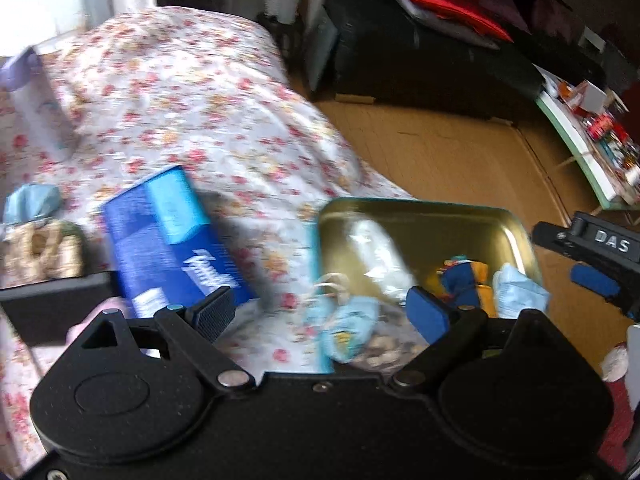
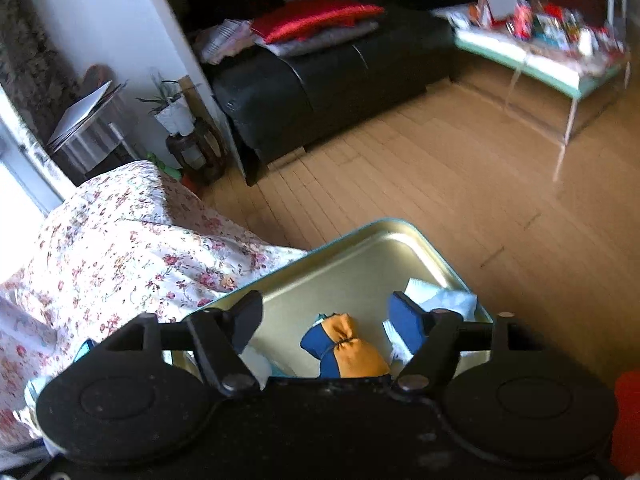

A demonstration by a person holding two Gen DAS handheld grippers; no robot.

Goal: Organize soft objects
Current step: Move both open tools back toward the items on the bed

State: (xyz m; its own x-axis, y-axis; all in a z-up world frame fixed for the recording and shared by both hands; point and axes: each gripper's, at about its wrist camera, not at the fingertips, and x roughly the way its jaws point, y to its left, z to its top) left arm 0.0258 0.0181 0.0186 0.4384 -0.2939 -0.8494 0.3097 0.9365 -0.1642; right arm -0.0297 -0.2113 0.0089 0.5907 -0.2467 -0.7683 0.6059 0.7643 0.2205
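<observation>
Several soft things, a blue-and-orange pouch (image 2: 344,346) among them, already lie gathered in the tin (image 2: 360,256) on the flowered bed (image 1: 180,92). Both the left tool (image 1: 320,312) and right tool (image 2: 326,320) hang spread and empty, probably ready for more.

A tin (image 1: 516,220) sits on the bed (image 1: 192,92), a box (image 1: 168,240) to its left; soft toys (image 2: 346,346) lie inside the tin.
</observation>
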